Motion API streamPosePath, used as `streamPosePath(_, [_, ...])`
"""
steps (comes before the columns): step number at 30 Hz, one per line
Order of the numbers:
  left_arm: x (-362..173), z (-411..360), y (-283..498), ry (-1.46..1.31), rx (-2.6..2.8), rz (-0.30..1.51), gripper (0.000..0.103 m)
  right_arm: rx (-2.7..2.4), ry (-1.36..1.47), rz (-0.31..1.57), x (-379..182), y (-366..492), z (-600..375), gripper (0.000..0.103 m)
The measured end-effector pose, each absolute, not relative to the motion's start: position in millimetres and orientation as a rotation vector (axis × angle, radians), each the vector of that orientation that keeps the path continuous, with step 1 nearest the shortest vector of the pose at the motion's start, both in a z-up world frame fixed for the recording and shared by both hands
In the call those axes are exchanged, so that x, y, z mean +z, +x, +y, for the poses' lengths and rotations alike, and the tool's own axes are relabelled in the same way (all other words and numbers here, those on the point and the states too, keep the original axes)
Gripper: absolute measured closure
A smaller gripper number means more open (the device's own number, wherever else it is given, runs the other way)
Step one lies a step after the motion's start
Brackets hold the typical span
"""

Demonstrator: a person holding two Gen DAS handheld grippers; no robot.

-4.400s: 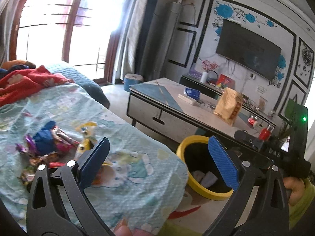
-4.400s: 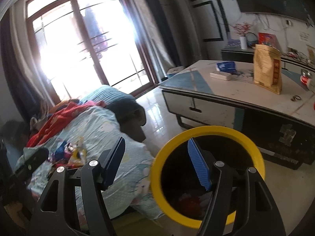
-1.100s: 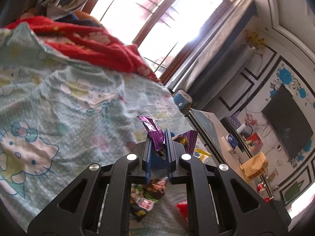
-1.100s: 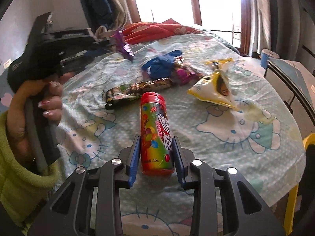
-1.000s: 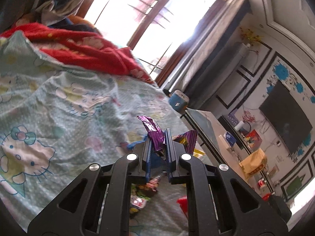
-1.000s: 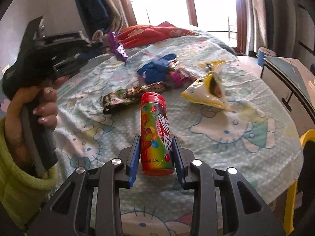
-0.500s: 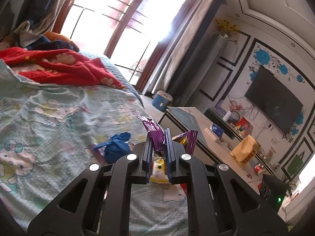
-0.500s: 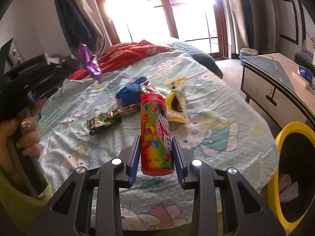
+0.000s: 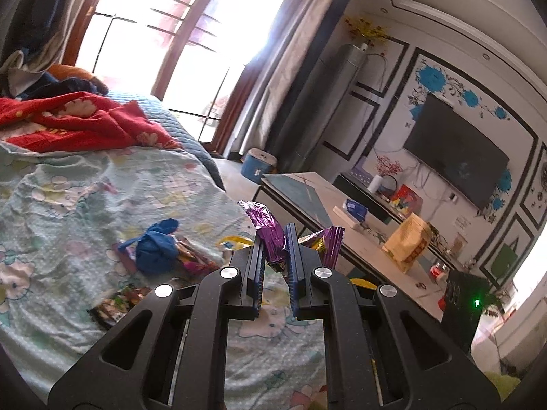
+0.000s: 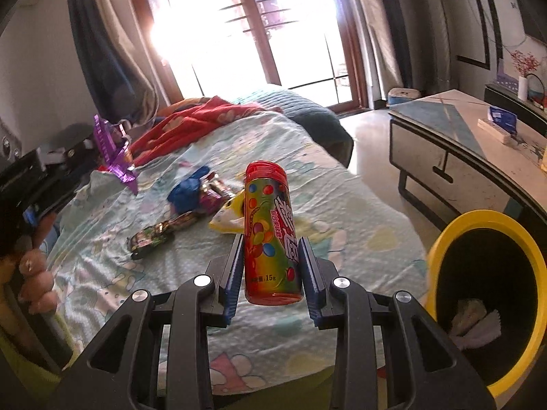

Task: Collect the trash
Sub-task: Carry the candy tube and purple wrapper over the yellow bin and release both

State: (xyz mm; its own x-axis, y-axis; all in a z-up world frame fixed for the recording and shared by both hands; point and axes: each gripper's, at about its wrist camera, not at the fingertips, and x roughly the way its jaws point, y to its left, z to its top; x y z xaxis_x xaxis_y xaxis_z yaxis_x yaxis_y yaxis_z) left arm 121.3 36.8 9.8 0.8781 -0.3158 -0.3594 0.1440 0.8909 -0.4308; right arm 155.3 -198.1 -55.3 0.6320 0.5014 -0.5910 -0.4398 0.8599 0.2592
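Note:
My left gripper (image 9: 275,235) is shut on a purple foil wrapper (image 9: 268,232), held above the bed; it also shows in the right wrist view (image 10: 114,152) at the left. My right gripper (image 10: 271,239) is shut on a red-capped candy can (image 10: 270,232), held upright above the bedspread. A yellow-rimmed black trash bin (image 10: 441,246) stands on the floor at the right, with white paper inside. On the bedspread lie a blue bundle (image 9: 157,249), a dark wrapper (image 10: 157,234), a yellow packet (image 10: 227,218) and a pink-purple wrapper (image 10: 213,196).
A red blanket (image 9: 75,123) lies at the bed's far end. A low coffee table (image 10: 454,157) with a brown bag (image 9: 408,242) and small boxes stands past the bin. A TV (image 9: 454,167) hangs on the far wall. Bare floor (image 10: 369,136) runs between bed and table.
Both grippers, each keeping its item, have lifted and swung right from the bed toward the bin. The bin now shows larger in the right wrist view.

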Motion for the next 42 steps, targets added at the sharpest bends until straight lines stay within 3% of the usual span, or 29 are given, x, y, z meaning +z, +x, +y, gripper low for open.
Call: streamPosePath(42, [-40.1,-165.5,150.4,-0.119,-0.580,0.652,0.096,0.160,0.323,0.687,-76.8,169.0,-396.3,0.073])
